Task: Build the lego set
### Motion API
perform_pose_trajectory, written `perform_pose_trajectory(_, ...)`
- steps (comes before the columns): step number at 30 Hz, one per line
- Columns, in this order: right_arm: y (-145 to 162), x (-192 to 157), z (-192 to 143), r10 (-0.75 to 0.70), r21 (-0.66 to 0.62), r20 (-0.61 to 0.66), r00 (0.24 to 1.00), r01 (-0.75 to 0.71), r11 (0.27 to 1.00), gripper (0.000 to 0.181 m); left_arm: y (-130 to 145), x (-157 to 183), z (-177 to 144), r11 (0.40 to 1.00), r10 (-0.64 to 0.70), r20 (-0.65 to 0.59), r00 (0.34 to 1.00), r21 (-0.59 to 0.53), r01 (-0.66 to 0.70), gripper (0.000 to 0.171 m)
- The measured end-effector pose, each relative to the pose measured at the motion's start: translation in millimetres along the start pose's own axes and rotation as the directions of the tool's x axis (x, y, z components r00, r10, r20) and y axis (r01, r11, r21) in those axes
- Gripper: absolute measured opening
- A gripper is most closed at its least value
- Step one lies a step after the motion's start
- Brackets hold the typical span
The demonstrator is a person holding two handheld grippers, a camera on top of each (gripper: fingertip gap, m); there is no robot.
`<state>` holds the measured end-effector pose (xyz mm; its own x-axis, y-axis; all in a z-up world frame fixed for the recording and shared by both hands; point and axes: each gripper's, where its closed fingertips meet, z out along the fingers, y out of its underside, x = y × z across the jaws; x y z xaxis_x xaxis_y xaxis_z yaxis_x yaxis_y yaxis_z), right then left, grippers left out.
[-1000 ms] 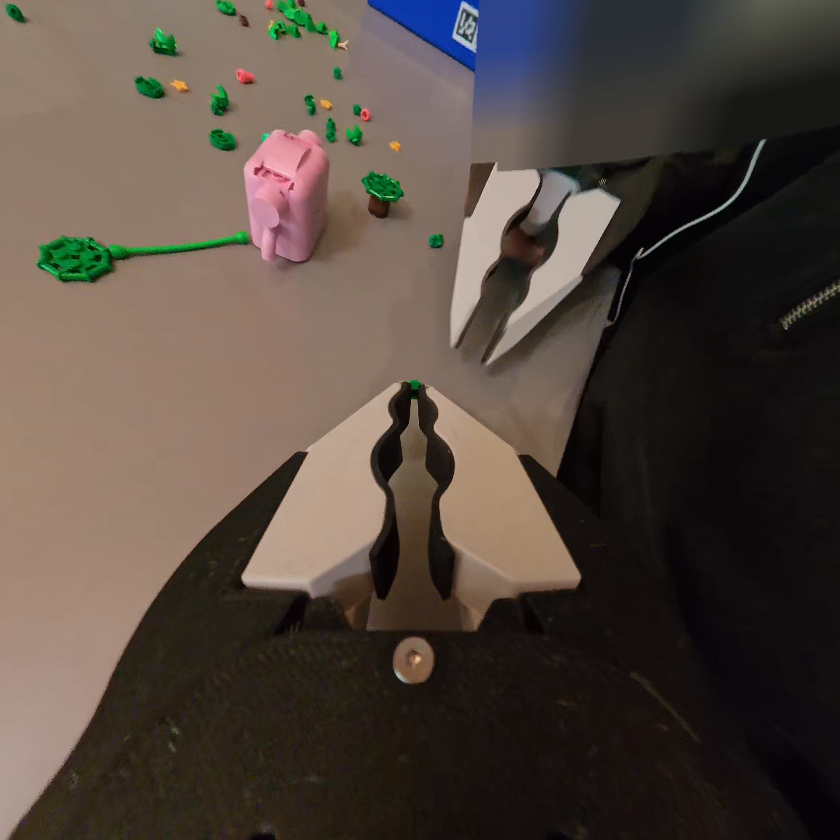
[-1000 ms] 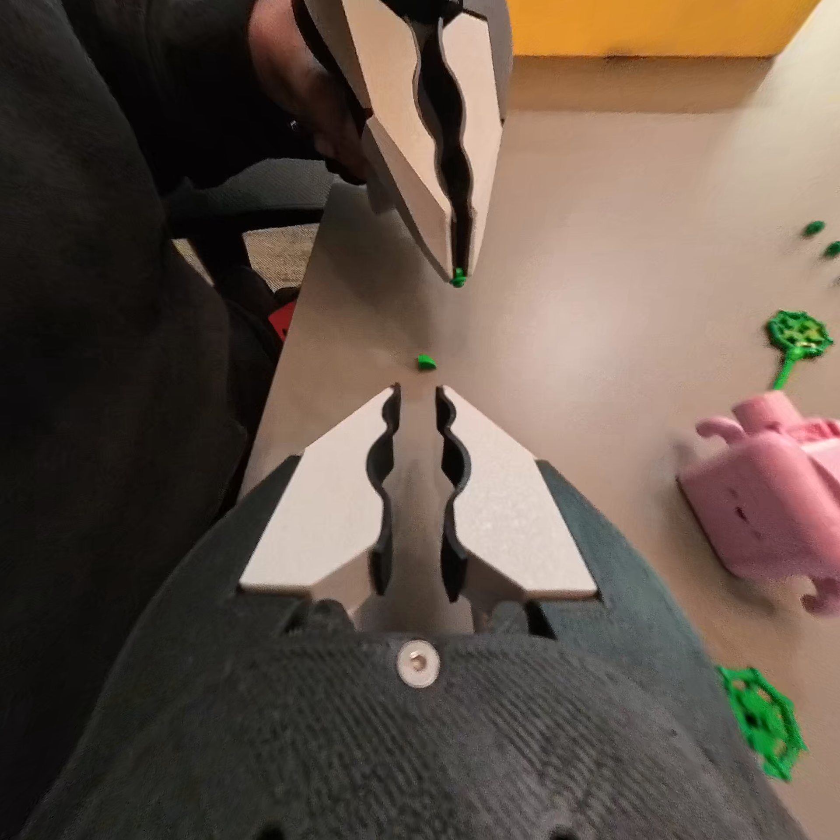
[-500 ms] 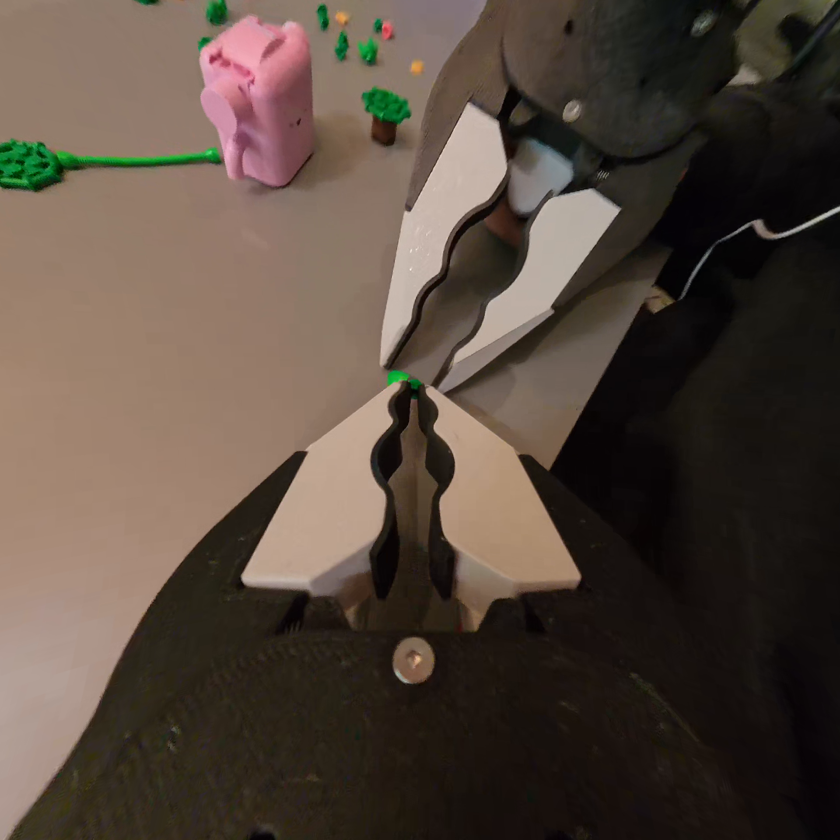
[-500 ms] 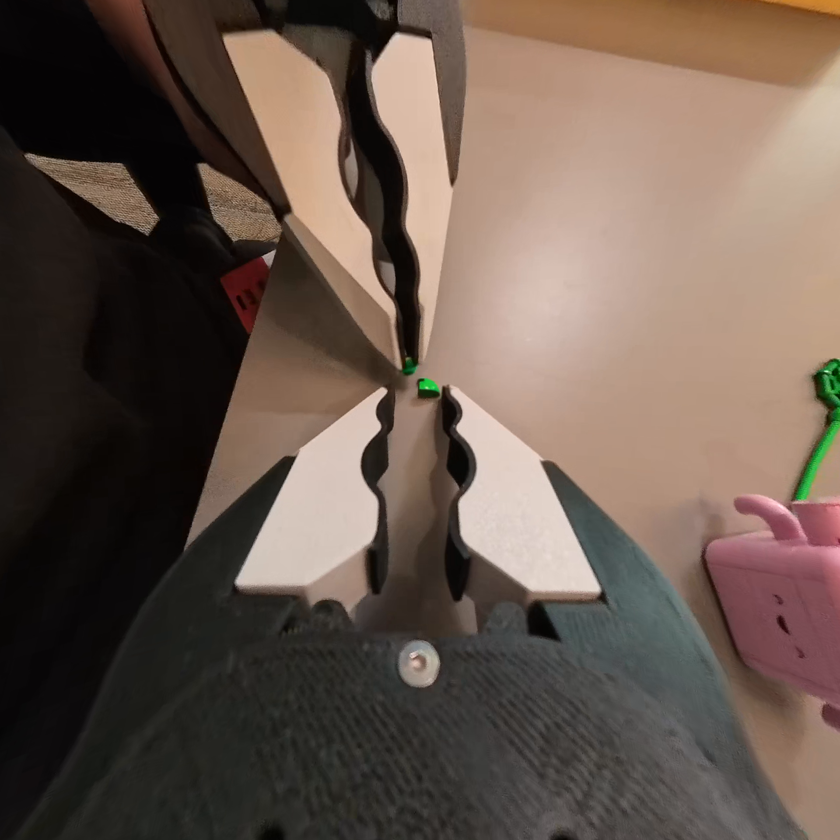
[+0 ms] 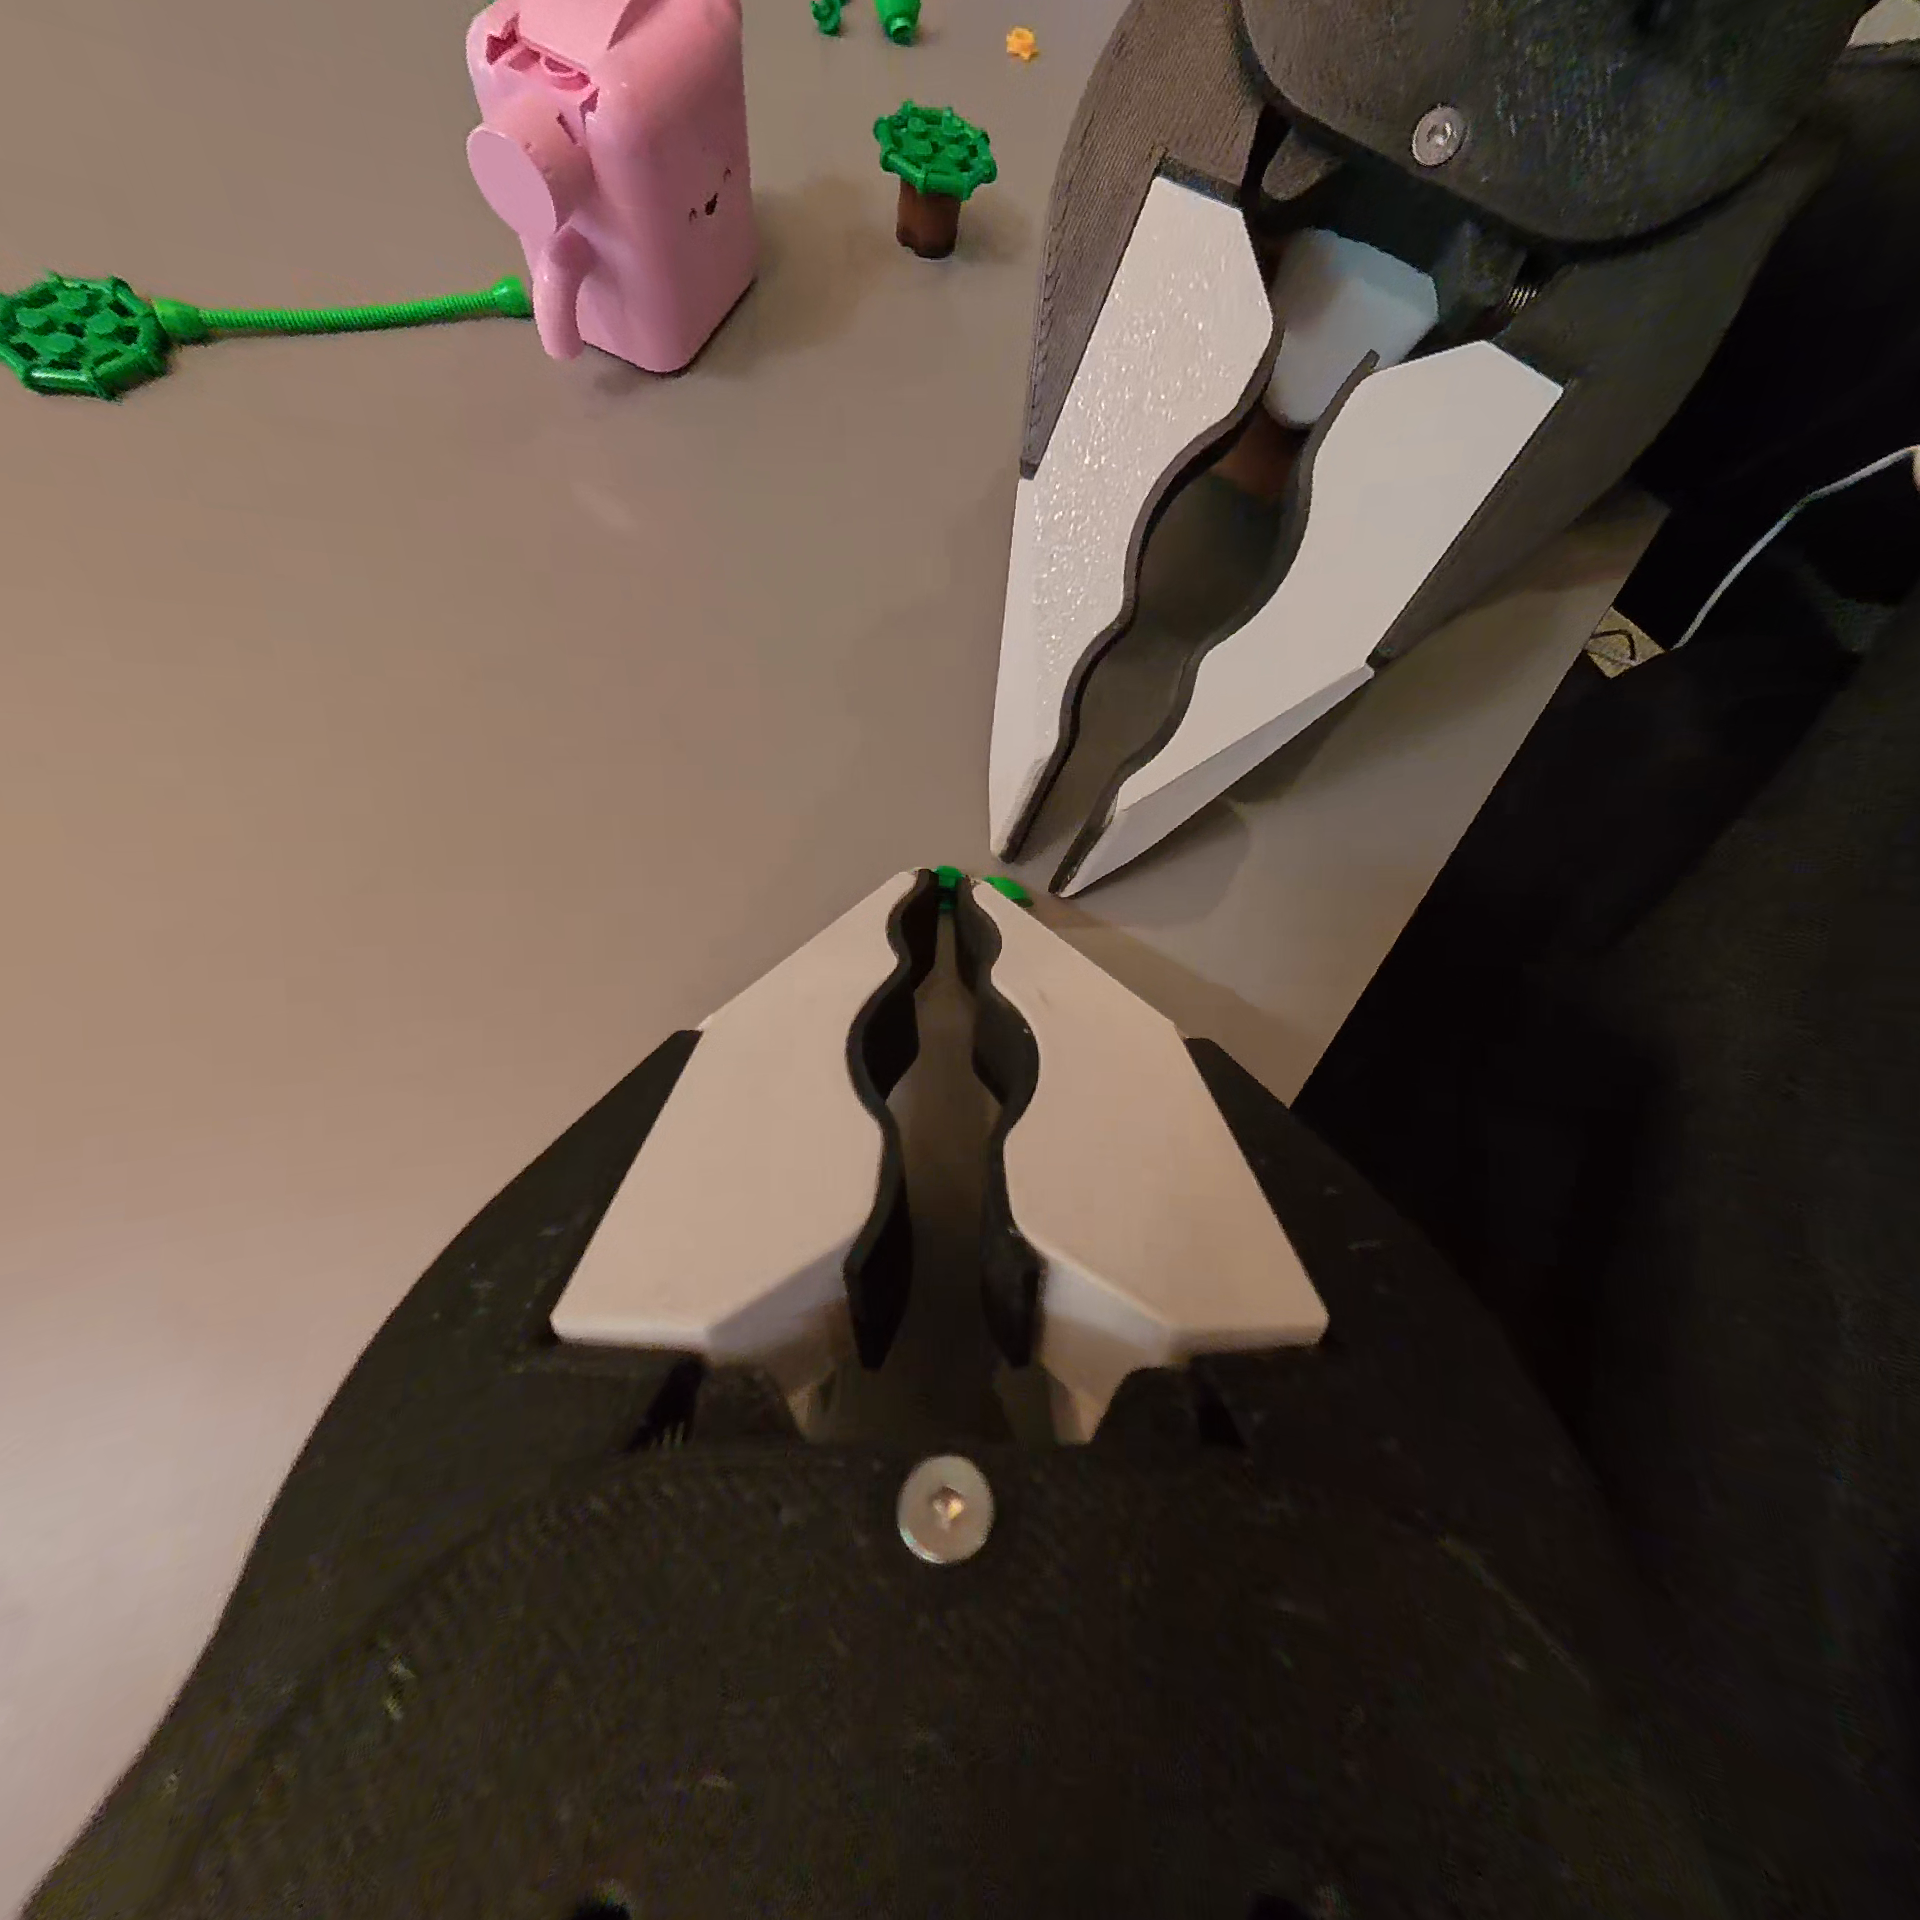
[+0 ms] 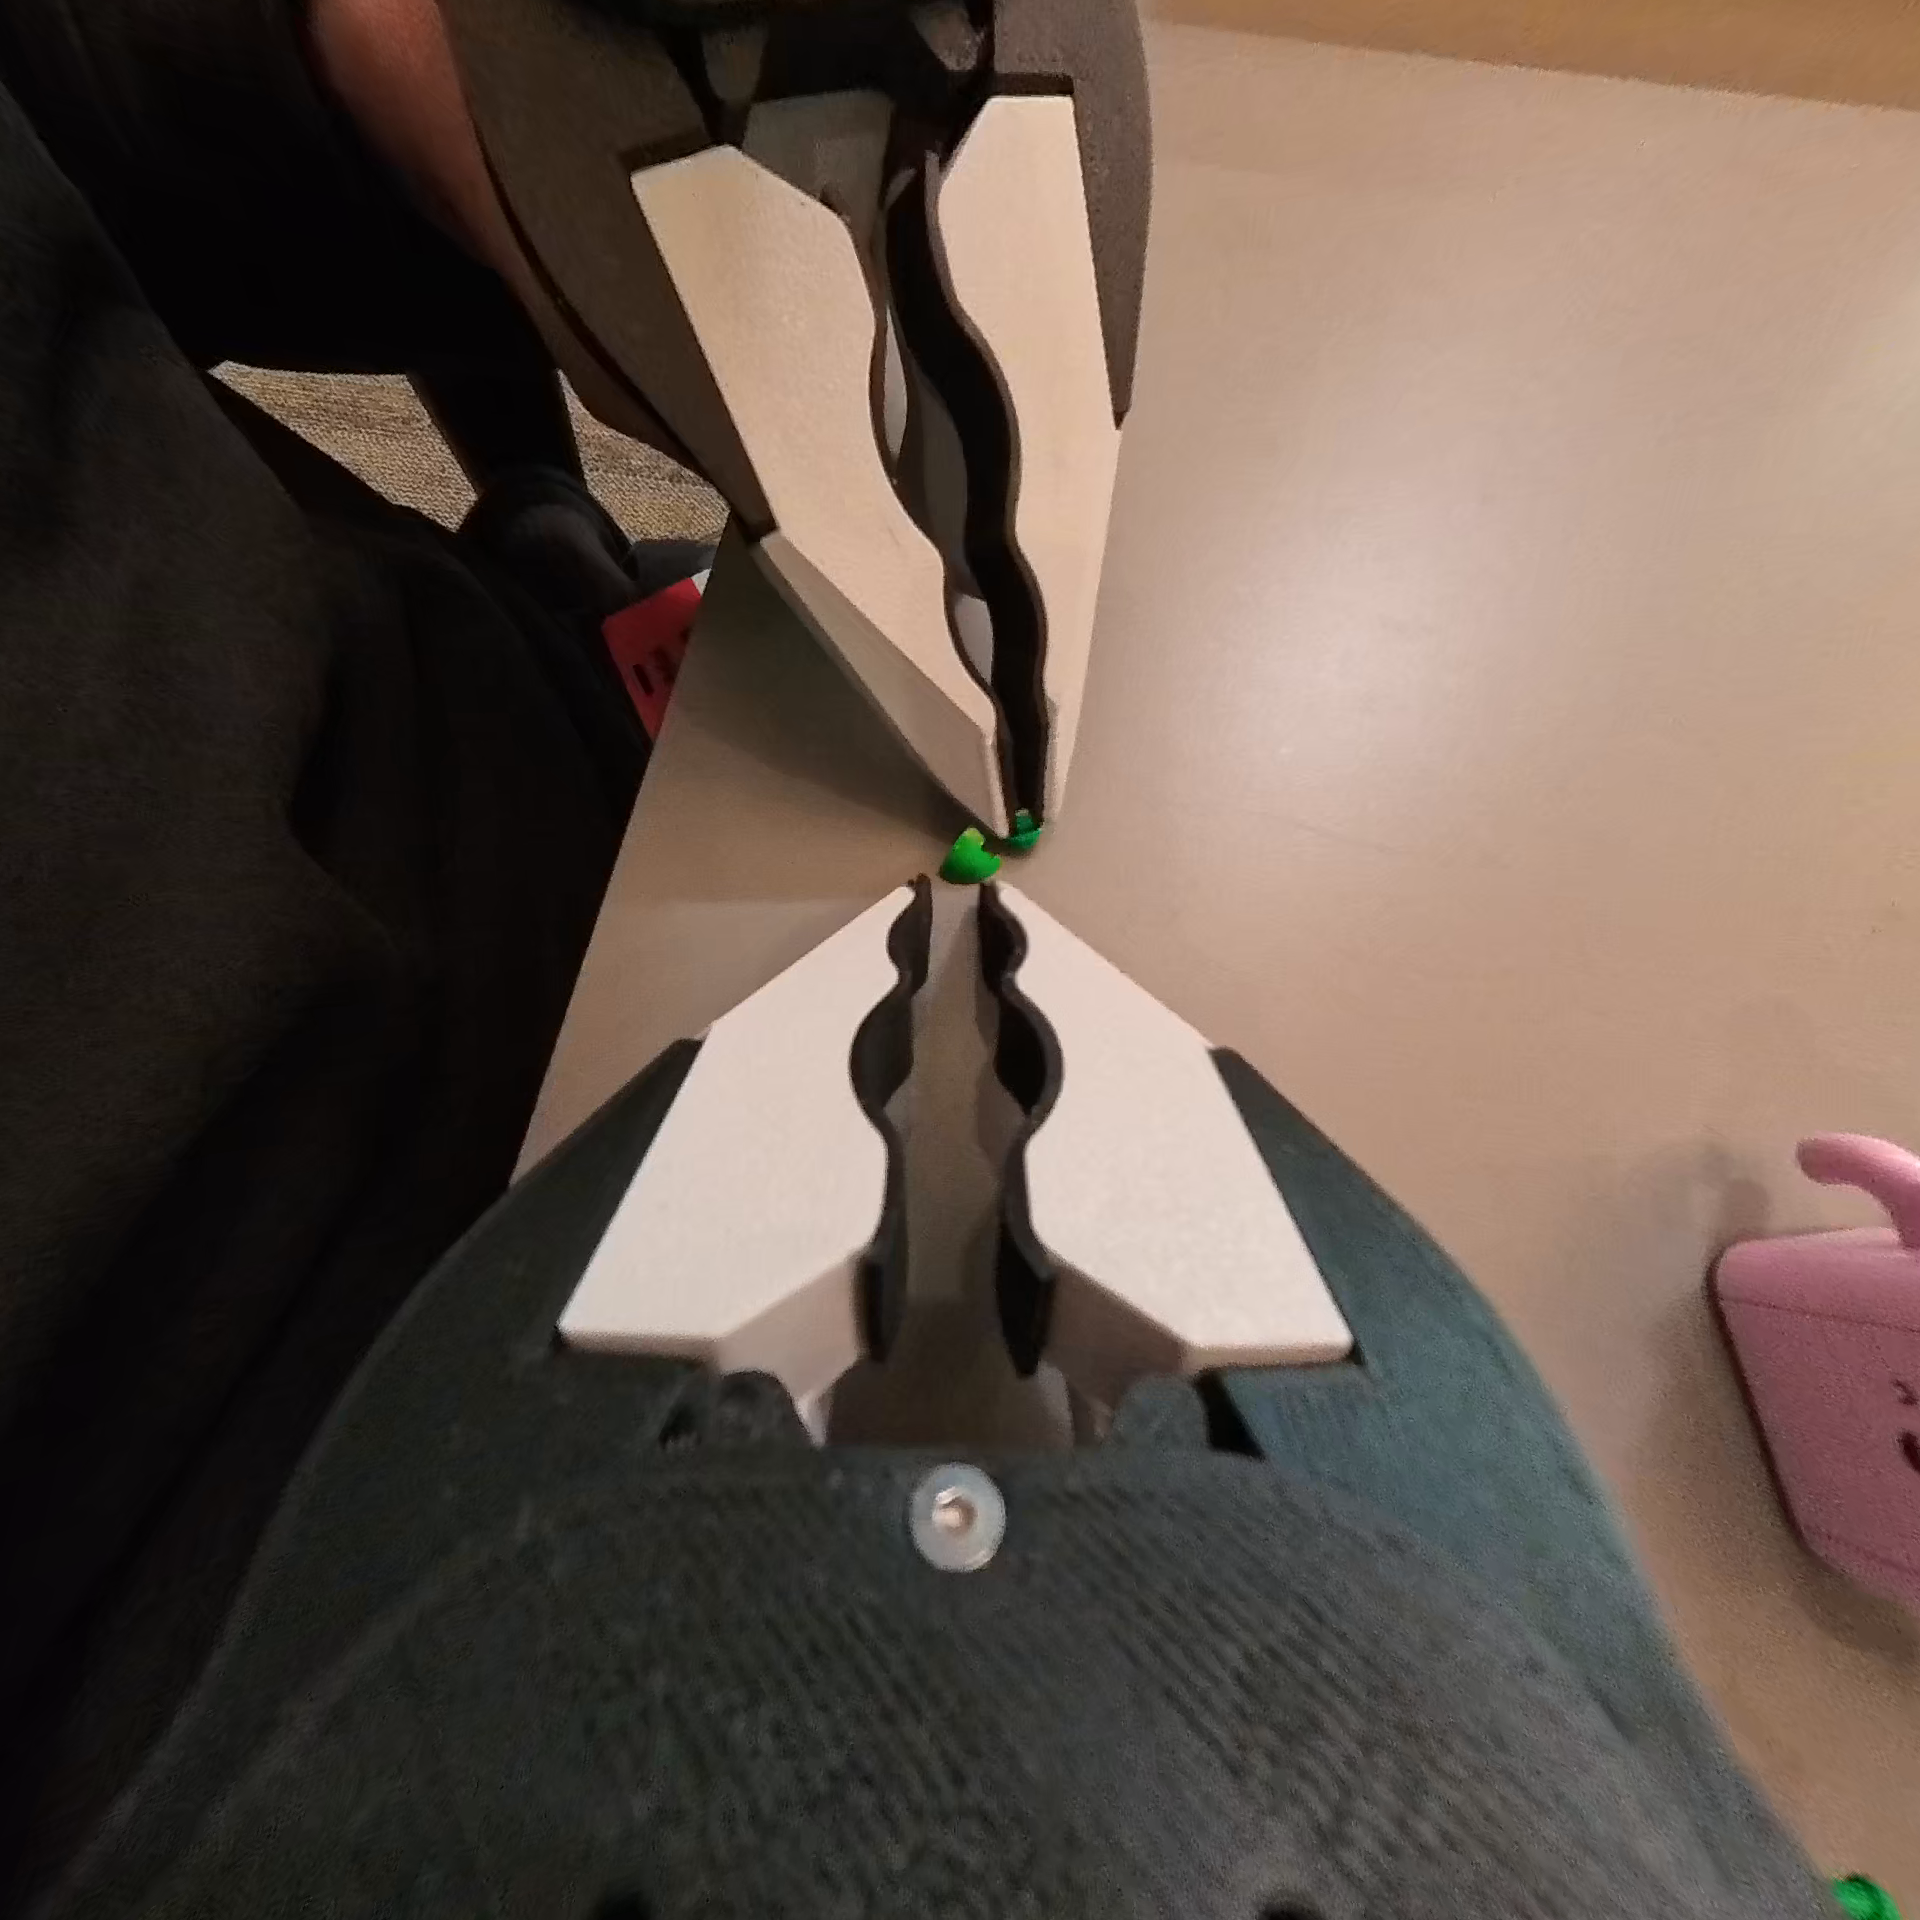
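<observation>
The left gripper pinches 1 tiny green bit at its tips, jaws clenched on it. A loose bit lies on the surface just beside it. The right gripper sits close – jaws released, a small gap. Best to close slowly on the loose bit and keep both tips steady – it could flick away.

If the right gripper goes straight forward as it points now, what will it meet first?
Most likely the loose green piece on the table, just past the right gripper; directly behind it is the left gripper.
</observation>
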<state>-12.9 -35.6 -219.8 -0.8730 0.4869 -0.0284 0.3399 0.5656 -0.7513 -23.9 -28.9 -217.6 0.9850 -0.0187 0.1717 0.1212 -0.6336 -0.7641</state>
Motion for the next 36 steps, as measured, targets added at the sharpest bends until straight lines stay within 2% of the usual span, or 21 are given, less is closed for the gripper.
perform_pose_trajectory(9, -5.5, 0.7, 5.7, 0.038, 0.005, -0.037, 0.999, -0.038, 0.999, 0.020, 1.0, -0.1, -0.7, 1.000, -0.003, -0.003, 1.000, 0.001, 0.003, 0.000)
perform_pose_trajectory(13, -7.5, 8.4, 7.9, 0.067, 0.006, -0.122, 0.990, -0.066, 0.998, 0.008, 0.8, -0.3, -1.4, 1.000, -0.004, -0.004, 1.000, 0.007, 0.004, 0.000)
perform_pose_trajectory(17, -6.0, 14.9, 4.7, 0.112, 0.017, -0.149, 0.982, -0.110, 0.994, 0.008, -5.8, -1.2, -7.6, 0.997, -0.041, -0.034, 0.999, 0.066, 0.043, 0.000)
perform_pose_trajectory(21, -13.6, 19.9, -10.2, 0.211, 0.123, -0.102, 0.972, -0.198, 0.972, 0.007, -16.6, 0.0, -17.3, 0.984, -0.076, -0.091, 0.993, 0.153, 0.089, 0.000)
perform_pose_trajectory(24, -15.6, 17.1, -26.6, 0.349, 0.205, 0.020, 0.937, -0.346, 0.916, 0.008, -21.2, 2.3, -21.0, 0.978, -0.063, -0.101, 0.993, 0.190, 0.082, 0.000)
perform_pose_trajectory(29, -12.0, 23.3, -75.5, 0.564, 0.363, 0.208, 0.799, -0.599, 0.714, 0.007, -27.1, 8.9, -21.9, 0.973, -0.020, -0.108, 0.994, 0.225, 0.044, 0.000)
perform_pose_trajectory(31, 4.8, 39.4, -102.1, 0.629, 0.418, 0.174, 0.758, -0.635, 0.650, 0.007, -29.0, 10.6, -22.3, 0.971, -0.020, -0.120, 0.993, 0.235, 0.048, 0.000)
perform_pose_trajectory(34, 45.2, 75.9, -151.8, 0.730, 0.503, 0.034, 0.683, -0.643, 0.578, 0.007, -31.0, 11.5, -22.6, 0.968, -0.024, -0.133, 0.991, 0.243, 0.056, 0.000)
perform_pose_trajectory(36, 81.2, 104.9, -185.2, 0.784, 0.537, -0.087, 0.614, -0.634, 0.557, 0.007, -32.4, 12.3, -22.7, 0.967, -0.024, -0.137, 0.990, 0.249, 0.058, 0.000)
